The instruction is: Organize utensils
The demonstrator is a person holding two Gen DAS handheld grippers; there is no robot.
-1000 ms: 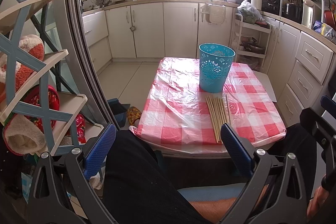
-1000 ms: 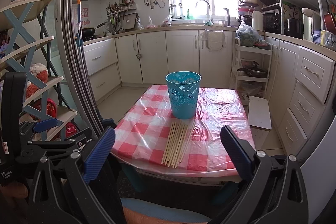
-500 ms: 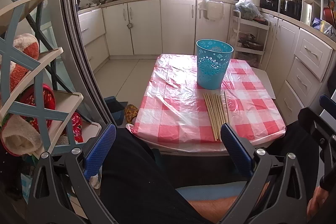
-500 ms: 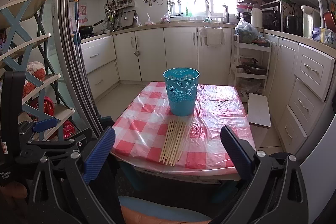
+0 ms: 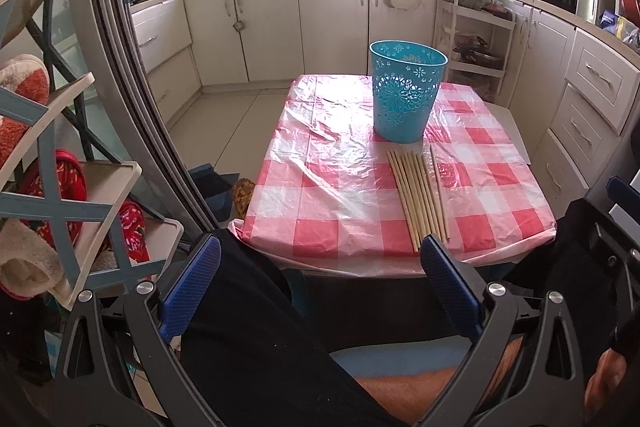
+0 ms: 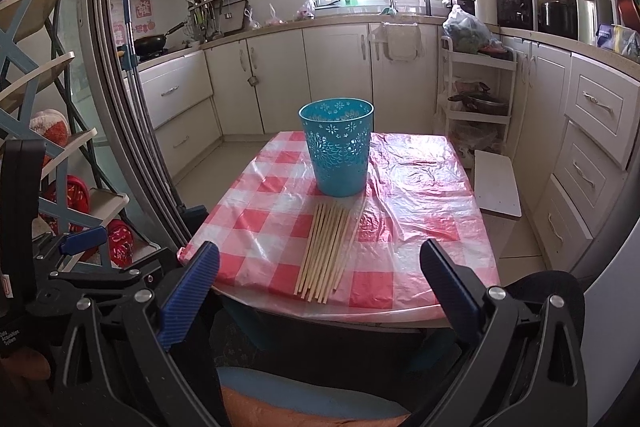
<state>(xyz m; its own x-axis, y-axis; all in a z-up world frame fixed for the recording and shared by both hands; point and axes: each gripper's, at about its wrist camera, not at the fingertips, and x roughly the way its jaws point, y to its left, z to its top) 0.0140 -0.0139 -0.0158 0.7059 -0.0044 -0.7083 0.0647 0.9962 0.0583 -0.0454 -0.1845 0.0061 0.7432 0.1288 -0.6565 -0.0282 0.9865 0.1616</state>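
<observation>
Several wooden chopsticks point(image 5: 418, 197) lie side by side near the front edge of a small table with a red-and-white checked cloth point(image 5: 320, 187). A teal perforated plastic bin point(image 5: 406, 89) stands upright just behind them. The chopsticks point(image 6: 330, 249) and the bin point(image 6: 338, 147) also show in the right wrist view. My left gripper point(image 5: 320, 283) is open and empty, held low over the person's lap, short of the table. My right gripper point(image 6: 320, 283) is open and empty too, short of the table's front edge point(image 6: 340, 311).
A shelf rack point(image 5: 60, 155) with red slippers stands at the left beside a sliding door frame point(image 5: 132, 87). White kitchen cabinets point(image 5: 280, 27) line the back and right. A white trolley point(image 6: 476, 99) stands behind the table. The left gripper's body point(image 6: 60, 267) shows at the right view's left edge.
Both grippers have moved forward a little toward the table; the bin and chopsticks look larger and closer. Nothing on the table has moved. Both grippers stay open.
</observation>
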